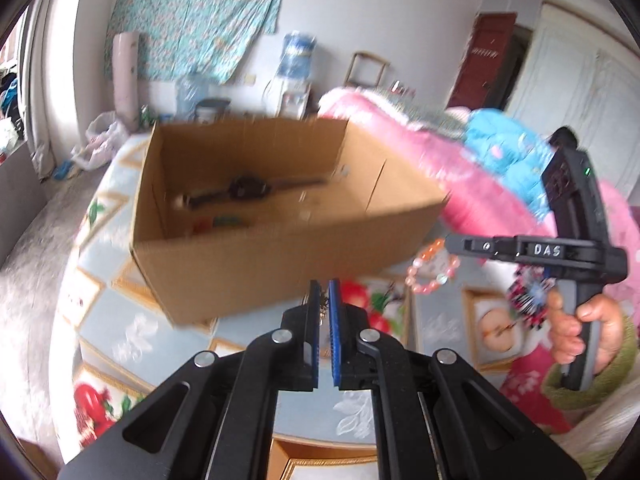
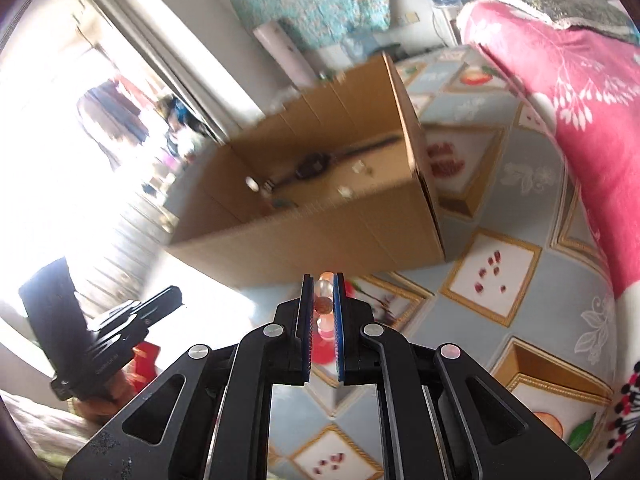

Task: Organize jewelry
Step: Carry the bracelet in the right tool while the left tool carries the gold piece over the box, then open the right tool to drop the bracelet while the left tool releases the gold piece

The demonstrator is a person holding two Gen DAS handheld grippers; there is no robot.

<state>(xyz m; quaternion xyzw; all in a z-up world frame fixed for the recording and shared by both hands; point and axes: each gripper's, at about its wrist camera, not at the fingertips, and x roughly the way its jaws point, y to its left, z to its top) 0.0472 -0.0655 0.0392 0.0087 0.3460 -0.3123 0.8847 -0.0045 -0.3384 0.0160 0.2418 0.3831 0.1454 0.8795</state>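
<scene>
An open cardboard box stands on the patterned bed cover. A black wristwatch and a few small bits lie on its floor. My left gripper hovers just in front of the box's near wall, shut on a small dark-and-gold trinket. My right gripper is shut on a pink and orange bead bracelet. In the left wrist view the bracelet hangs from the right gripper beside the box's right corner. A hand holds that gripper.
The bed cover with fruit squares spreads around the box. A pink blanket and a blue garment pile up to the right. A water dispenser and clutter stand by the far wall. The left gripper's body shows low on the left.
</scene>
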